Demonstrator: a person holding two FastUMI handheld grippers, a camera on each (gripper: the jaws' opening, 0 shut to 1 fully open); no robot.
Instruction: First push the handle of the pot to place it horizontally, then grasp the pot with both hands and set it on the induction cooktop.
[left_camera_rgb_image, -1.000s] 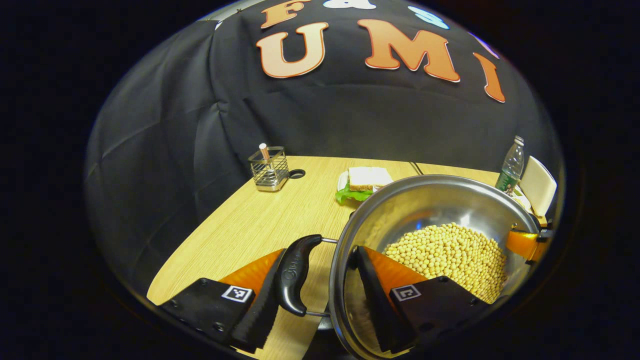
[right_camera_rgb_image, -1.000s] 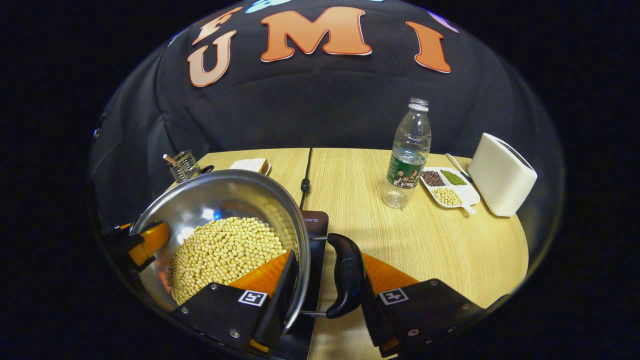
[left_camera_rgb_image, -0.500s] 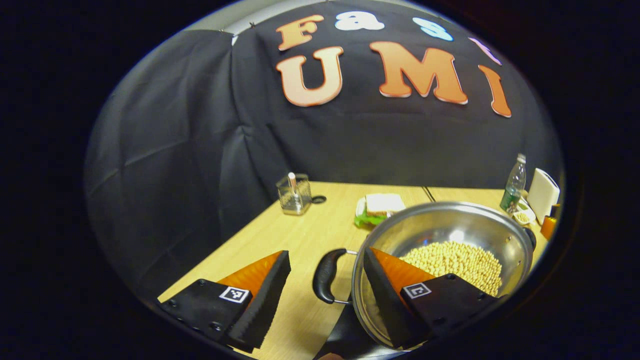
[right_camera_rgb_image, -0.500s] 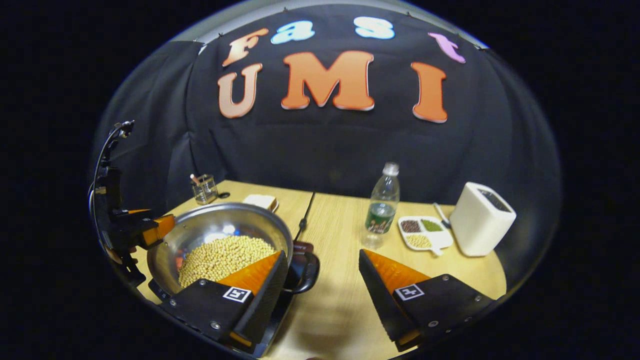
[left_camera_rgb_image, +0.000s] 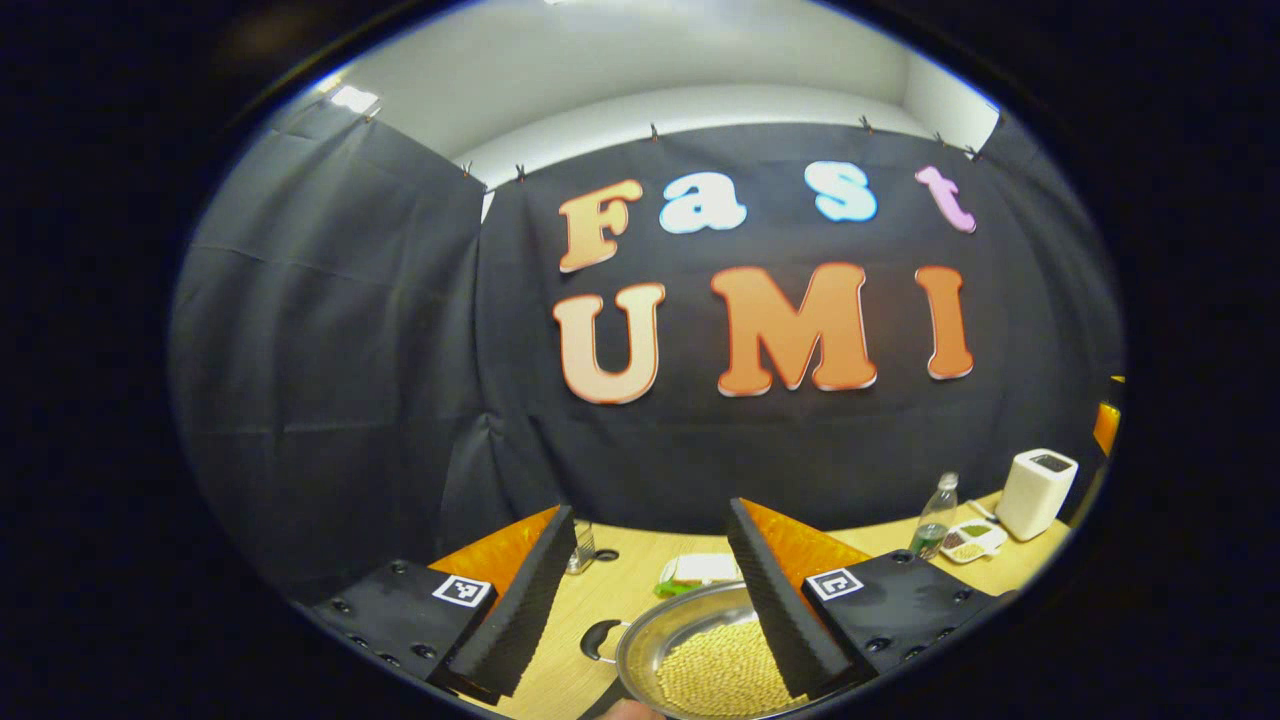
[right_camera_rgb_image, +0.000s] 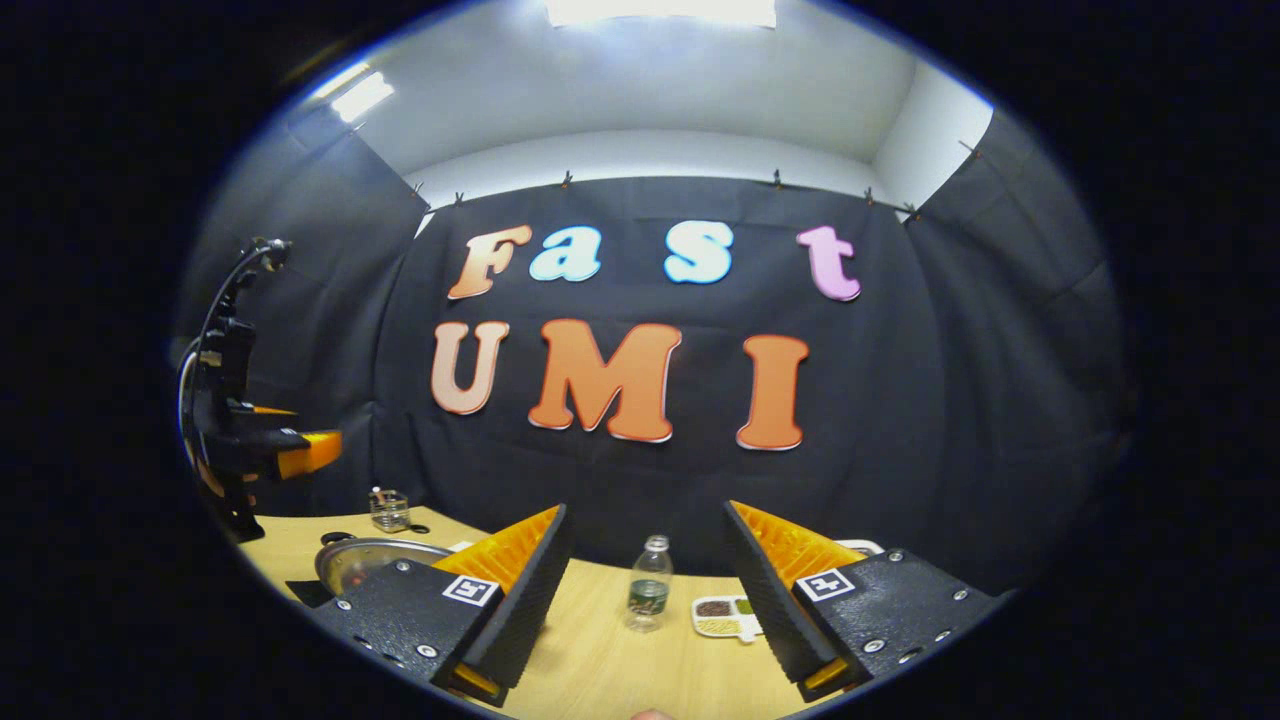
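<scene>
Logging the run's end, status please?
Both grippers open, raised, holding nothing. Pot of beans down on table, handle sideways. Nothing in the way.

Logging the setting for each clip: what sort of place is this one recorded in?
Most likely a staged recording booth set up as a kitchen table, not a real kitchen: black cloth hangs clipped as walls, and a wooden table holds a pot of beans, a water bottle and a white toaster-like appliance.

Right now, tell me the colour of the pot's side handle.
Black. The pot is bare steel; its handle shows best in the left gripper view.
</scene>
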